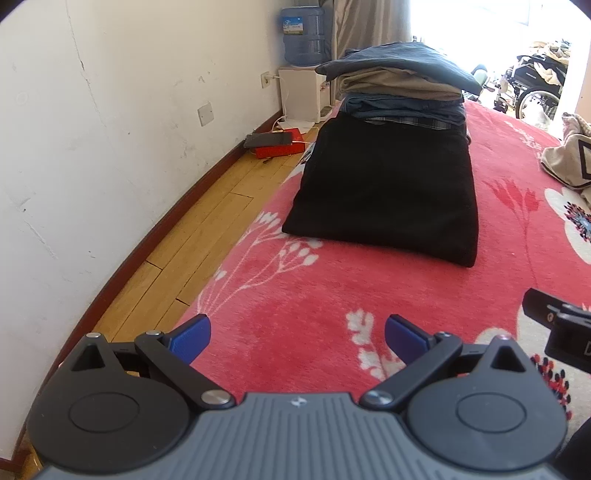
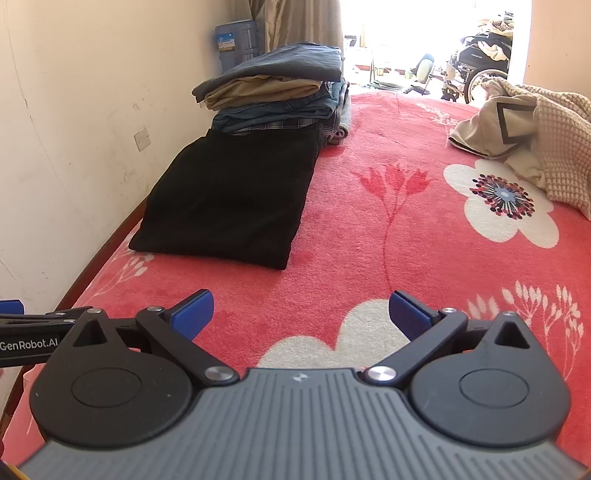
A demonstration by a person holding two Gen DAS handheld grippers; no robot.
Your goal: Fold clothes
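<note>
the folded black cloth lies on my red flower blanket at 12 o'clock, touching a pile of folded clothes. my left gripper and right gripper are wide open, holding nothing.

Daylight pours in from one o'clock, blowing the window and doorway out to white. My views stay bright and sharp; the fisheye bows the wall at nine o'clock and darkens the corners.
</note>
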